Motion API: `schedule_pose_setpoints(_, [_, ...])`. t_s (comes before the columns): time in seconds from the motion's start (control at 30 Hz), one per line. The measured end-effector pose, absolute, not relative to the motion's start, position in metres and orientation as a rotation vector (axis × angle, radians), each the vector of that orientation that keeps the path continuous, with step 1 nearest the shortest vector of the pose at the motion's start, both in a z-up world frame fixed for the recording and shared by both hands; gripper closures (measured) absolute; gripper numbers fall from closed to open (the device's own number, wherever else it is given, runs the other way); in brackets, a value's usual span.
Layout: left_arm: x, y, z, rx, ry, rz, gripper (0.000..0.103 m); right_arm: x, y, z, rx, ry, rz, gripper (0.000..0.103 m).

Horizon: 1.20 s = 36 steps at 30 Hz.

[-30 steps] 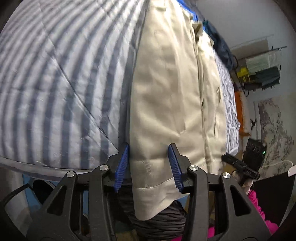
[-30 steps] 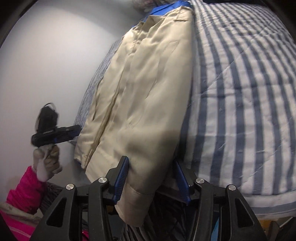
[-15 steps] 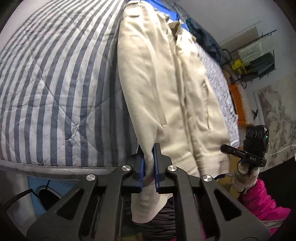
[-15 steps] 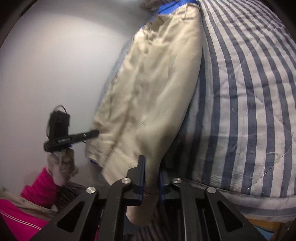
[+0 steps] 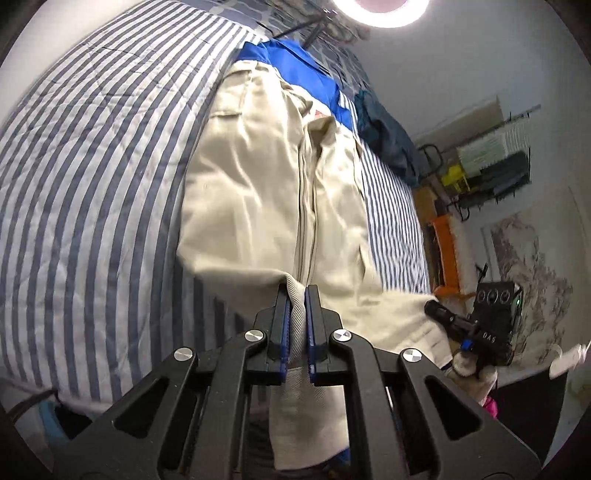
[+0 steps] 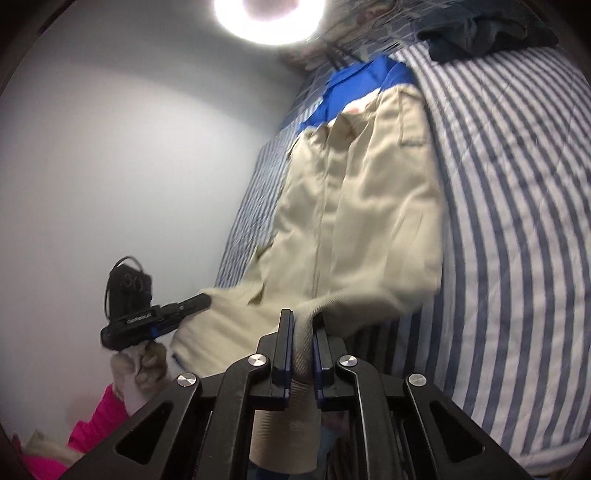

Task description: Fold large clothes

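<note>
A large beige jacket (image 5: 258,184) with a blue collar part (image 5: 295,62) lies lengthwise on a blue-and-white striped bed (image 5: 92,184). My left gripper (image 5: 297,295) is shut on the jacket's near hem and lifts it off the bed. My right gripper (image 6: 303,321) is shut on the other side of the hem of the jacket (image 6: 362,206). Each gripper shows in the other's view: the right one (image 5: 436,308) and the left one (image 6: 199,302), both touching the beige cloth. Cloth hangs down below both sets of jaws.
A dark blue garment (image 5: 388,140) lies on the bed beyond the jacket, also in the right wrist view (image 6: 480,33). A ceiling lamp (image 6: 269,18) glares above. Shelves with clutter (image 5: 491,166) and an orange item (image 5: 445,251) stand to the right of the bed. A plain wall (image 6: 129,166) runs along the other side.
Both grippers closed on the jacket's hem, then rose and tilted upward, lifting the lower part of the jacket off the bed. The ceiling lamp has come into view.
</note>
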<state>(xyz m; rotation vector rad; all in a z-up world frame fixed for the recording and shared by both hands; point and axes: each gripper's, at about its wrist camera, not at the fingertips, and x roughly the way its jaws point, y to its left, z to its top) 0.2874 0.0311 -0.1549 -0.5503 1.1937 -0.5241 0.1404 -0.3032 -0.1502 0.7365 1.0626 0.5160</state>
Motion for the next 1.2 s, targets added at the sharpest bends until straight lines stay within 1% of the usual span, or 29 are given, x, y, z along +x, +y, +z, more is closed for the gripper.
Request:
schedule_pose_setpoints(0.2, [0.341,0.028,-0.181,-0.603,1.216,-0.441,0.099,0.191,-0.315,-0.172,0.785,1.082,0.406,0.097])
schedule_pose_setpoints(0.33, [0.368,0.029,-0.199,-0.582,1.210,-0.370,0.099,0.219,-0.322,-0.195,0.793,1.128,0.338,0.097])
schedule_pose_setpoints(0.5, [0.388,0.036,-0.216,-0.632,1.220,-0.356,0.099,0.242,-0.328,-0.229,0.819,1.207,0.298,0.096])
schedule_pose_setpoints(0.57, [0.391,0.037,-0.211,-0.617,1.199,-0.369,0.099,0.242,-0.335,-0.237,0.883,1.215,0.310,0.089])
schedule_pose_setpoints(0.6, [0.392,0.038,-0.206,-0.607,1.193,-0.382,0.099,0.241,-0.341,-0.237,0.918,1.199,0.315,0.076])
schedule_pose_setpoints(0.63, [0.392,0.040,-0.202,-0.592,1.186,-0.394,0.097,0.236,-0.350,-0.233,0.942,1.164,0.322,0.071])
schedule_pose_setpoints(0.67, [0.390,0.044,-0.197,-0.574,1.171,-0.405,0.092,0.231,-0.358,-0.227,0.947,1.138,0.325,0.068])
schedule_pose_setpoints(0.7, [0.387,0.049,-0.193,-0.553,1.153,-0.412,0.084,0.226,-0.369,-0.219,0.948,1.098,0.335,0.068])
schedule_pose_setpoints(0.77, [0.380,0.058,-0.188,-0.513,1.132,-0.435,0.080,0.212,-0.385,-0.205,0.935,1.035,0.366,0.068])
schedule_pose_setpoints(0.87, [0.364,0.067,-0.189,-0.453,1.131,-0.481,0.080,0.189,-0.391,-0.187,0.769,1.016,0.407,0.068])
schedule_pose_setpoints(0.93, [0.353,0.062,-0.194,-0.395,1.162,-0.531,0.080,0.173,-0.383,-0.185,0.673,1.044,0.454,0.068])
schedule_pose_setpoints(1.07, [0.333,0.030,-0.194,-0.271,1.183,-0.633,0.080,0.153,-0.350,-0.191,0.591,1.103,0.613,0.071])
schedule_pose_setpoints(1.2, [0.337,0.014,-0.193,-0.286,1.181,-0.648,0.080,0.160,-0.309,-0.190,0.558,1.089,0.716,0.071])
